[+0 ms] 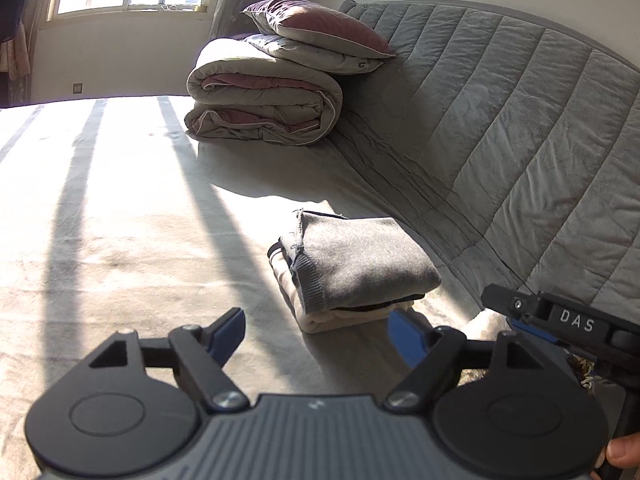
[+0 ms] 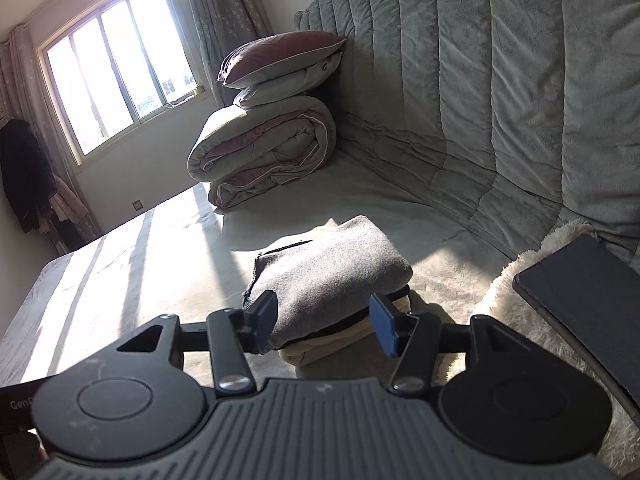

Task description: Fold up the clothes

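A folded grey sweater (image 1: 360,260) lay on the bed (image 1: 120,220). It sat on top of a folded cream garment (image 1: 320,320), and a thin dark layer showed between the two. The little pile was neat and lay close to the padded grey headboard (image 1: 500,120).

The left gripper (image 1: 316,330) was in front of the pile, a bit back from it. Its two blue fingers (image 1: 230,330) stood wide apart. Nothing was between them but the bed sheet.

The right gripper (image 2: 324,320) was close to the near edge of the pile. Its blue fingers (image 2: 384,330) were apart too. In its own view the sweater showed in the gap between them, but the pads did not seem to press on the cloth. It was hard to be sure from that angle, since the fingers covered the edge of the pile.

In the left view, part of the right gripper, with white letters on it, showed at the right edge. A bit of a hand (image 1: 624,454) showed in the bottom corner.

Further back on the bed was a big rolled quilt (image 1: 264,108), grey and dusty pink. Two pillows (image 1: 320,32) were stacked on it. Sun came in through the window (image 2: 116,76) and made bright stripes on the sheet. A fluffy white blanket (image 2: 500,300) lay to the right of the pile, and a flat dark thing like a tablet (image 2: 584,300) rested on it. Dark clothes (image 2: 24,172) hung by the wall near the window.
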